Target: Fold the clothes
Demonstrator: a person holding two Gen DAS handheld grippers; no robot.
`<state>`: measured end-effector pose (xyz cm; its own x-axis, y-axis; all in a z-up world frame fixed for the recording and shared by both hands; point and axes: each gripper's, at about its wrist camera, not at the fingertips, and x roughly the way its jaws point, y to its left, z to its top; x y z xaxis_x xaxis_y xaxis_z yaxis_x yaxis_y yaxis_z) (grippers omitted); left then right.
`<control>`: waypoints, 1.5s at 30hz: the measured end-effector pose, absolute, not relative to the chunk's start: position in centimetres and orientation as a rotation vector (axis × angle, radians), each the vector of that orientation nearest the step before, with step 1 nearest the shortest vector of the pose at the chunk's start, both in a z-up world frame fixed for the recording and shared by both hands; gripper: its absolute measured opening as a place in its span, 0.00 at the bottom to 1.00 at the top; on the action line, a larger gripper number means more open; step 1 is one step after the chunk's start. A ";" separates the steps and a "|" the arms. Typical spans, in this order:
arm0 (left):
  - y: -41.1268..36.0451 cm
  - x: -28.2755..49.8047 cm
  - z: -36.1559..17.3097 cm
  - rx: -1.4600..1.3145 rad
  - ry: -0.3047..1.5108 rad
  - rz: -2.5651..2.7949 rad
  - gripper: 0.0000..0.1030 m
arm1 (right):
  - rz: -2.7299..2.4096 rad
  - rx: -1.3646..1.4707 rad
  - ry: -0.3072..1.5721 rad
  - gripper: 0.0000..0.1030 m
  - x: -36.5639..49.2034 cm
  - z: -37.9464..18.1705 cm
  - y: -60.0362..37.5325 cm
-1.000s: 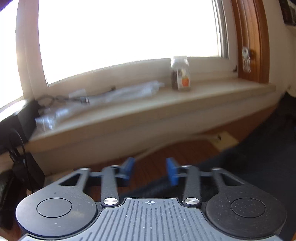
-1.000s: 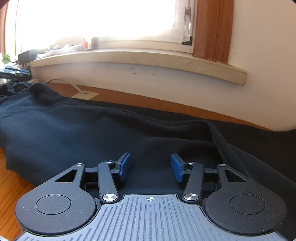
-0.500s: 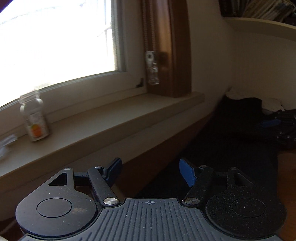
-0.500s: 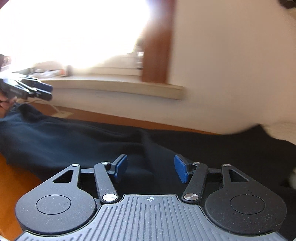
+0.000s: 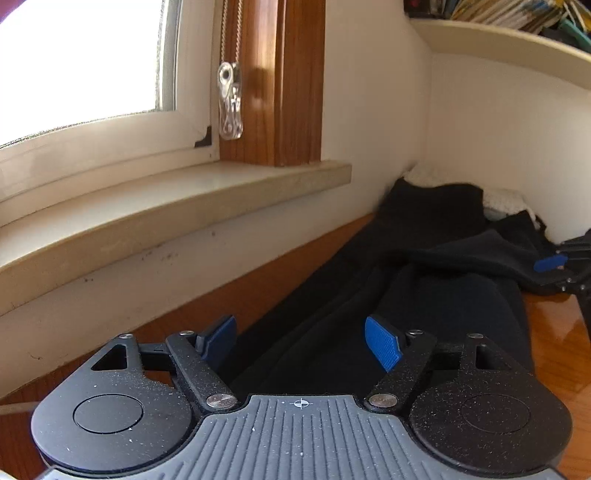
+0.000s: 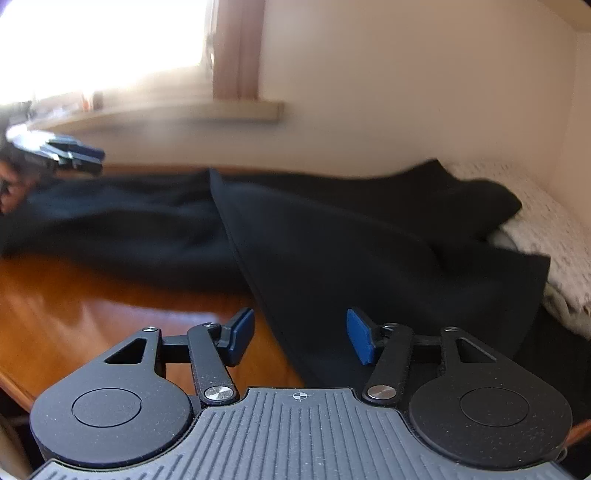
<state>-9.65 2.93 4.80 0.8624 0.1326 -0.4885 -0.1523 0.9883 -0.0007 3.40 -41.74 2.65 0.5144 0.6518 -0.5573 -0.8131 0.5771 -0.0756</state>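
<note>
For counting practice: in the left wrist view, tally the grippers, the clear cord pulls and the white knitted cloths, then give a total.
grippers: 2, the left gripper and the right gripper
clear cord pull: 1
white knitted cloth: 1
total: 4

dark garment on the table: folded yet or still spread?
Spread, not folded: the dark garment lies stretched along the wooden table, one loose flap over it. Both hand-held grippers are open.

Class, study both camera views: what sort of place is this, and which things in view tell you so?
Probably a room in a home: a polished wooden table beside a wood-framed window with a pale stone sill, a high shelf of books, and dark clothing spread out for folding.
</note>
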 end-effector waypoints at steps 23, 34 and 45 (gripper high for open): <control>2.3 -9.9 4.7 0.004 0.503 0.157 0.83 | 0.637 -0.613 0.218 0.11 14.1 11.4 -28.9; 2.3 -9.8 4.4 0.006 0.514 0.159 0.83 | 0.526 -0.324 0.351 0.52 22.1 11.1 -29.1; 2.3 -9.8 4.0 0.012 0.520 0.164 0.84 | 0.543 -0.139 0.487 0.41 21.5 9.8 -39.1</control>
